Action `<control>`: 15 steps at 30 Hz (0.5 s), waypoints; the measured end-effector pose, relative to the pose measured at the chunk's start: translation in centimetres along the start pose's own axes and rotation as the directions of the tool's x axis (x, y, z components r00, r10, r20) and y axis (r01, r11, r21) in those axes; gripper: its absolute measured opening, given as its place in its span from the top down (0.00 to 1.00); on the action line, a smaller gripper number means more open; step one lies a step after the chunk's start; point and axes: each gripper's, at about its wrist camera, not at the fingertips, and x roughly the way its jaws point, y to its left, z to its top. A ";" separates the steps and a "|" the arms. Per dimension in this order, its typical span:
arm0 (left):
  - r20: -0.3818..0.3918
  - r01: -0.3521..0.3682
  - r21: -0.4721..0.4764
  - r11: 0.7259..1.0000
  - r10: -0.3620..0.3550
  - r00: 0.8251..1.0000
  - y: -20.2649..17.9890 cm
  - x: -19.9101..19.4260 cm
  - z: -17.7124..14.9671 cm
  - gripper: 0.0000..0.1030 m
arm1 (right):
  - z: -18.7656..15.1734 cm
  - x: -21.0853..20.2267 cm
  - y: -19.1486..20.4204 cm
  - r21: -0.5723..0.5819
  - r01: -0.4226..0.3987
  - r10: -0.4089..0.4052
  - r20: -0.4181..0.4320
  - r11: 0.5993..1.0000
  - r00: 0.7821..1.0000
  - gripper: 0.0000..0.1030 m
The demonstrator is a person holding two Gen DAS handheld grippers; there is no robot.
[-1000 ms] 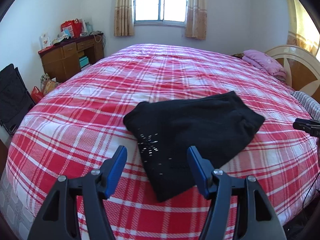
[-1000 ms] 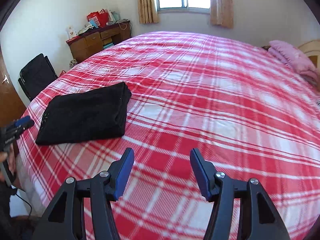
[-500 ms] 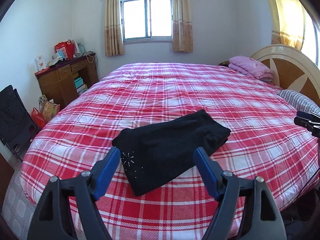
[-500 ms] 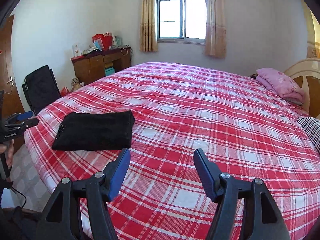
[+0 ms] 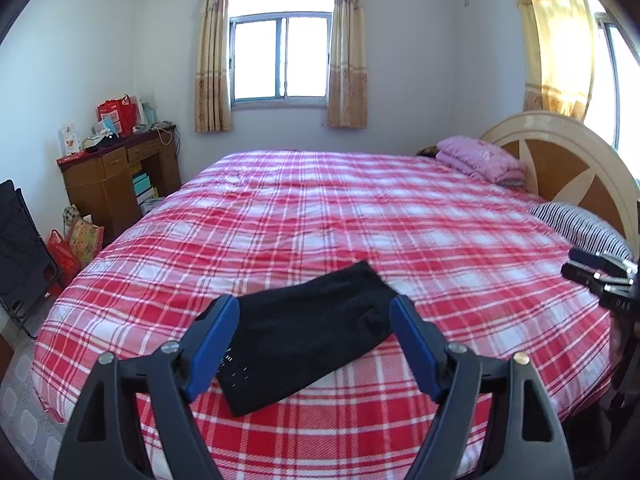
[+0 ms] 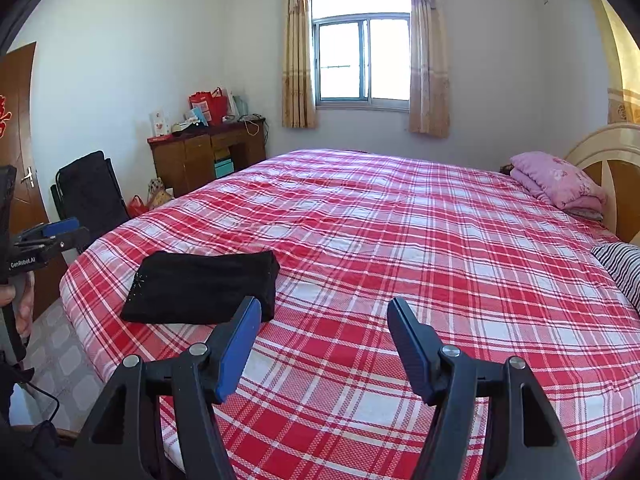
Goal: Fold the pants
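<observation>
The left gripper [image 5: 314,334] and the right gripper [image 6: 324,334] both hang with jaws spread and empty, clear of the plaid bedspread [image 6: 440,248]. The black pants [image 6: 204,286] lie folded near the bed's corner; a careless grab at one layer would likely undo the stack or drag it off the edge

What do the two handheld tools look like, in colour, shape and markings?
Both look alike. The left tool and the right tool each have a black frame of two triangular arms with cut-outs and silver pivot bolts, ending in flat blue finger pads. Seen from the right wrist camera, the left tool's black body carries white lettering, and a black cable hangs below it.
</observation>
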 end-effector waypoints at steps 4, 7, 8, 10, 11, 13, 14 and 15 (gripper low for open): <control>0.045 -0.022 0.001 1.000 0.022 0.999 -0.9 -0.5 0.4 0.10 | 0.2 -0.7 0.1 -0.001 0.006 -0.006 0.020 1.000 1.000 0.35; 0.038 -0.024 0.022 0.999 0.023 0.999 -1.2 -0.3 0.4 0.10 | 0.2 -1.1 0.2 -0.013 0.016 -0.015 0.036 1.000 0.999 0.35; 0.040 -0.034 0.028 0.999 0.033 0.999 -1.2 -0.2 0.4 0.10 | 0.3 -1.2 0.2 -0.014 0.019 -0.018 0.039 1.000 0.999 0.35; 0.037 -0.050 0.038 0.998 0.048 0.998 -1.3 -0.2 0.3 0.10 | 0.2 -1.3 0.2 -0.014 0.024 -0.023 0.042 1.000 0.999 0.35; 0.036 -0.049 0.037 0.998 0.048 0.998 -1.1 -0.1 0.3 0.10 | 0.2 -1.3 0.3 -0.016 0.023 -0.022 0.042 1.000 0.999 0.35; 0.035 -0.048 0.032 0.998 0.047 0.998 -1.1 -0.1 0.3 0.10 | 0.2 -1.4 0.4 -0.020 0.027 -0.026 0.043 0.999 0.999 0.35; 0.036 -0.052 0.032 0.998 0.051 0.998 -1.1 -0.2 0.3 0.09 | 0.2 -1.5 0.4 -0.021 0.031 -0.030 0.046 0.999 0.999 0.35; 0.038 -0.057 0.034 0.998 0.056 0.998 -1.1 -0.2 0.3 0.08 | 0.3 -1.6 0.4 -0.021 0.033 -0.032 0.049 0.999 0.998 0.35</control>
